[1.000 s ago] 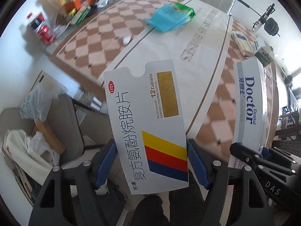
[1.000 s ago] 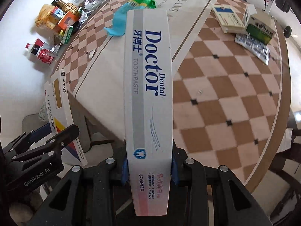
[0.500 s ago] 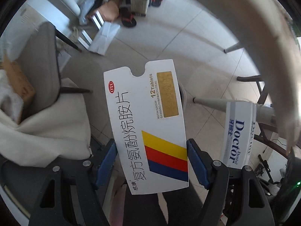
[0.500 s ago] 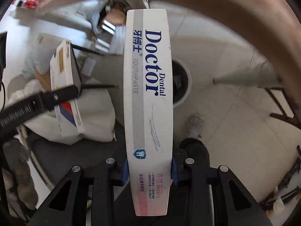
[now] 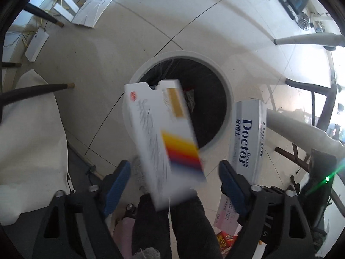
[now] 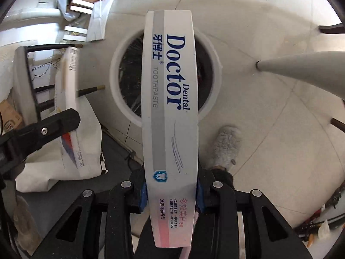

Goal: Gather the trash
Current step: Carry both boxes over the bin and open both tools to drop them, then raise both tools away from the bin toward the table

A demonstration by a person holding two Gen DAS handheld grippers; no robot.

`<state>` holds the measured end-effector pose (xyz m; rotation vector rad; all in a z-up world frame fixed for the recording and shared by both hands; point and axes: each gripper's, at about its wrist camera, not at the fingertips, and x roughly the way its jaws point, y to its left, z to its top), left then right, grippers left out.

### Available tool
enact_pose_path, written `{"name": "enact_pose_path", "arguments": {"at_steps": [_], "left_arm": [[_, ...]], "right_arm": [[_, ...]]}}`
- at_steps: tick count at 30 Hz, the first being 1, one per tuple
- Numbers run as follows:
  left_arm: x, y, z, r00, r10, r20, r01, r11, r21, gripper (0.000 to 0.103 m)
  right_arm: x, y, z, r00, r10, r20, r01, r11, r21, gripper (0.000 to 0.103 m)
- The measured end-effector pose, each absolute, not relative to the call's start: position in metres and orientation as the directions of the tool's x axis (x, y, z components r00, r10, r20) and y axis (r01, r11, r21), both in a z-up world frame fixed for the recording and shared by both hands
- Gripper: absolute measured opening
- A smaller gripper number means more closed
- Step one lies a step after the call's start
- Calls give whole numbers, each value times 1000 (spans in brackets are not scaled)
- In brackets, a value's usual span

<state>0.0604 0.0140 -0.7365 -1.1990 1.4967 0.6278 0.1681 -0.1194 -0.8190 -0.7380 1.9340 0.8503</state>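
Two boxes: both over the bin, one per gripper, drop step in hand.
Tablet box [image 5: 163, 138]: white carton with yellow-red-blue stripes, blurred, tilted, between the left jaws but touching neither pad; looks already loose, far end over the bin mouth.
Left gripper [image 5: 174, 181]: jaws opening, wide gap either side of the tablet box, nothing pressed.
Toothpaste box [image 6: 170, 116]: long white-grey "Doctor Dental" carton, clamped near its lower end, sticking straight out ahead of the right jaws across the bin mouth.
Right gripper [image 6: 171, 192]: jaws closed on the toothpaste box, blue pads tight on both sides.
Bin [image 5: 226, 82]: round, white rim, dark liner, some trash already inside; ahead of and below both sets of jaws, on the tiled floor [image 5: 107, 49].
Nearby: white cloth on a chair [image 5: 32, 133] left of the left jaws; fluffy grey slipper [image 6: 226, 146] right of the right jaws.
Do it well: judgement, let the tablet box fall clear before pulling the left hand away; bring the toothpaste box's far end inside the rim and point it more steeply down before releasing, since a long box lying across the rim could tip out.
Risk: judgement, tablet box near the rim's close edge, may clip it.
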Motion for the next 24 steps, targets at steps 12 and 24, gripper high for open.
{"name": "enact_pose_path", "arguments": {"at_steps": [12,24], "left_arm": [[36,5,-712,-44,-138,-989,-922,386,-13,97],[39,-10,-664,-69,-18,-997,-892,449,53,97]], "right_arm": [[182,-97,-821,-311,-153,-938,-806,565,175,99],[191,-109,-759,-142,-71,-987,-817,571,77,103]]}}
